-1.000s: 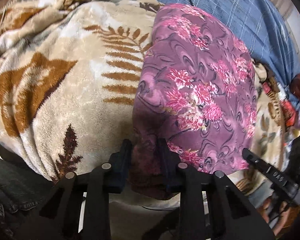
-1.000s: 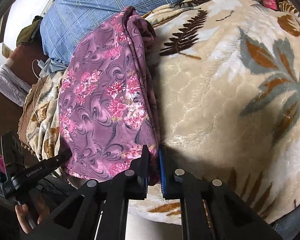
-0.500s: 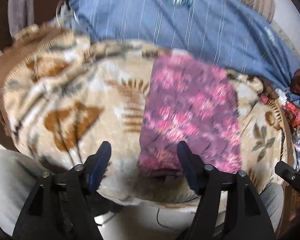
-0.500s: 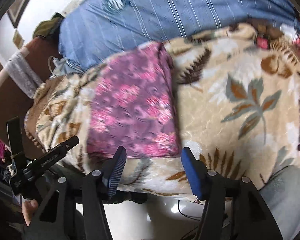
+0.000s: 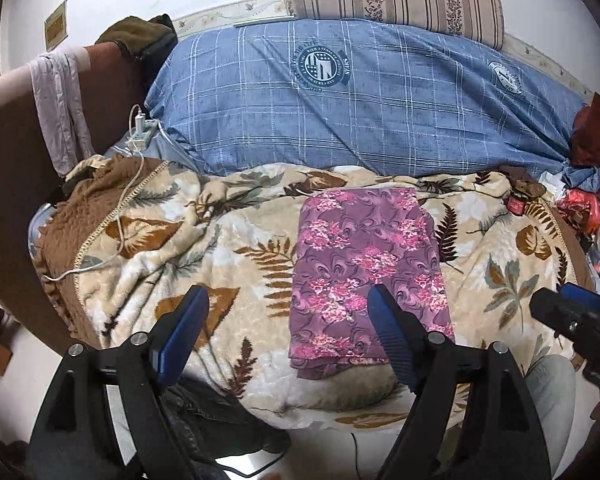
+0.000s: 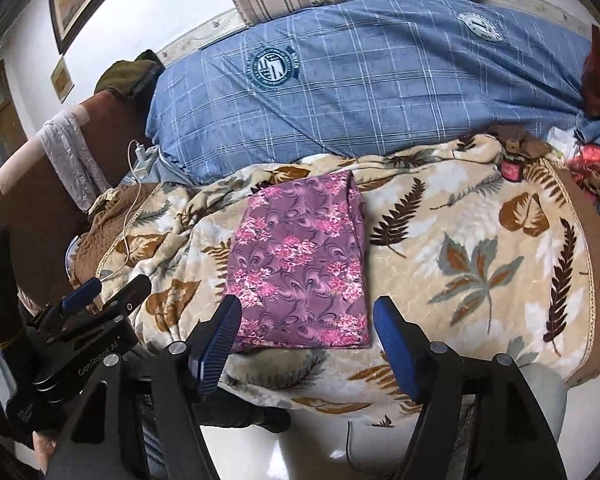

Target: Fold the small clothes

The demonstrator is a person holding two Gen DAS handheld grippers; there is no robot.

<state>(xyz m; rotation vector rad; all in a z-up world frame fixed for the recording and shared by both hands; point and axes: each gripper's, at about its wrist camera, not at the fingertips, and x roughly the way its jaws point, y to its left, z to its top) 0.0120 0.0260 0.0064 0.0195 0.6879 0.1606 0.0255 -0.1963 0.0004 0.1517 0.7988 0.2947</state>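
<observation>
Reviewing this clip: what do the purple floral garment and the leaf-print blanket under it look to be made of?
The purple floral garment looks like thin, smooth woven or knit fabric with a matte print; it lies flat with crisp folded edges. The leaf-print blanket looks like thick plush fleece, going by its embossed pile and soft sheen. Exact fibres cannot be told.

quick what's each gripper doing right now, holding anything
Left gripper: jaws opening, nothing between them; the folded purple floral cloth lies free on the leaf-print blanket.
Right gripper: jaws opening, empty.
</observation>
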